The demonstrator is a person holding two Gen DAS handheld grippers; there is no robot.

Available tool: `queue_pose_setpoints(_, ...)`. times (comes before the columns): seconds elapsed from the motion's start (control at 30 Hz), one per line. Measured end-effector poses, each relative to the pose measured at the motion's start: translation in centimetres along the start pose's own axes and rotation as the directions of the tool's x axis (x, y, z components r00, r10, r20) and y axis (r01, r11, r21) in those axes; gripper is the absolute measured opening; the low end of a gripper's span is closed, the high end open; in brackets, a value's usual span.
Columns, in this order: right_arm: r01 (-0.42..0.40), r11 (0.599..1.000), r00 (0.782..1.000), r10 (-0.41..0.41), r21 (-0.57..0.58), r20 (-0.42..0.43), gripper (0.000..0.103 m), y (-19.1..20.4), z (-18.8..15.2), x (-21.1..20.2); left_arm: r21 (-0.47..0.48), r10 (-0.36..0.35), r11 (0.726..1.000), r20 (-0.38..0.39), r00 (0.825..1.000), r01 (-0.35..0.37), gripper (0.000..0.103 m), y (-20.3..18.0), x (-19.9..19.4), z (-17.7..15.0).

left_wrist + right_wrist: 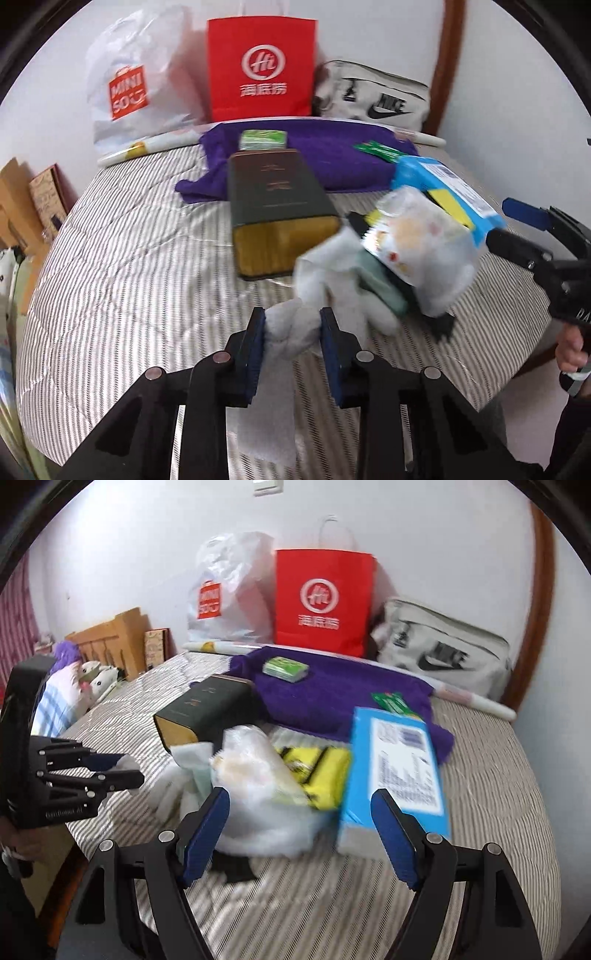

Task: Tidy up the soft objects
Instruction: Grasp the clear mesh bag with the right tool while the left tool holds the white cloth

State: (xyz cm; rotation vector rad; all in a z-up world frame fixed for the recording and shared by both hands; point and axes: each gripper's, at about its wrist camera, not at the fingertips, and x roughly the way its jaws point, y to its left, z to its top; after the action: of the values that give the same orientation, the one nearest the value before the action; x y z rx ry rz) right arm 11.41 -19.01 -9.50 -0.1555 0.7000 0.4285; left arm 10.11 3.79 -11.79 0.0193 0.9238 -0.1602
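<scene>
My left gripper (292, 326) is shut on a corner of a white fluffy cloth (332, 291) that trails back into a pile on the striped bed. It also shows in the right wrist view (127, 770) at the left, with white cloth (173, 794) between its fingers. A clear plastic bag of soft goods (421, 240) lies on the pile, with a green cloth (380, 291) under it. My right gripper (299, 823) is open, its fingers either side of the plastic bag (258, 782) and a blue box (399, 771). A purple towel (332, 694) lies farther back.
A dark green tin (280, 203) lies mid-bed. A yellow pack (317, 771) sits beside the blue box. A red paper bag (262, 66), a white Miniso bag (136, 81) and a grey Nike bag (376, 96) stand against the wall. Plush toys (88, 679) lie left.
</scene>
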Motion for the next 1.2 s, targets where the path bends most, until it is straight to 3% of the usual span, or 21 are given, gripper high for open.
queue_pose_setpoints(0.07,0.005,1.0,1.0,-0.005,-0.019,-0.004,0.067,0.9,0.5,1.0,-0.018,-0.004,1.0,-0.007,1.0,0.004,0.028,0.9,0.3,0.3)
queue_pose_setpoints(0.2,0.037,0.997,0.997,-0.041,-0.067,-0.067,0.062,2.3,0.9,4.0,-0.022,-0.021,1.0,-0.026,0.999,0.021,0.028,2.2,0.9,0.7)
queue_pose_setpoints(0.23,0.046,0.996,0.995,-0.052,-0.074,-0.087,0.057,2.6,0.8,4.7,-0.022,-0.028,0.999,-0.028,0.999,0.027,0.028,2.4,1.1,0.9)
queue_pose_setpoints(0.3,0.062,0.995,0.99,-0.071,-0.079,-0.12,0.039,2.8,0.7,5.8,-0.023,-0.047,0.999,-0.032,0.998,0.047,0.028,2.9,1.3,1.2)
queue_pose_setpoints(0.37,0.041,0.997,0.991,-0.048,-0.059,-0.127,0.011,2.7,0.9,6.1,-0.02,-0.064,0.998,-0.034,0.997,0.063,0.028,3.3,1.6,1.5)
queue_pose_setpoints(0.47,0.039,0.999,0.993,-0.043,-0.033,-0.113,0.006,2.2,1.4,5.5,-0.018,-0.088,0.996,-0.033,0.996,0.088,0.028,3.6,2.0,1.7)
queue_pose_setpoints(0.83,0.044,0.998,0.998,-0.042,0.054,-0.038,0.005,0.2,2.1,0.5,-0.061,-0.144,0.988,-0.063,0.988,0.14,0.028,3.7,3.9,1.2)
queue_pose_setpoints(1.2,0.062,0.992,0.992,-0.05,0.11,-0.114,0.005,-2.5,-4.1,-2.8,-0.114,-0.142,0.984,-0.05,0.989,0.136,0.028,3.2,3.0,0.2)
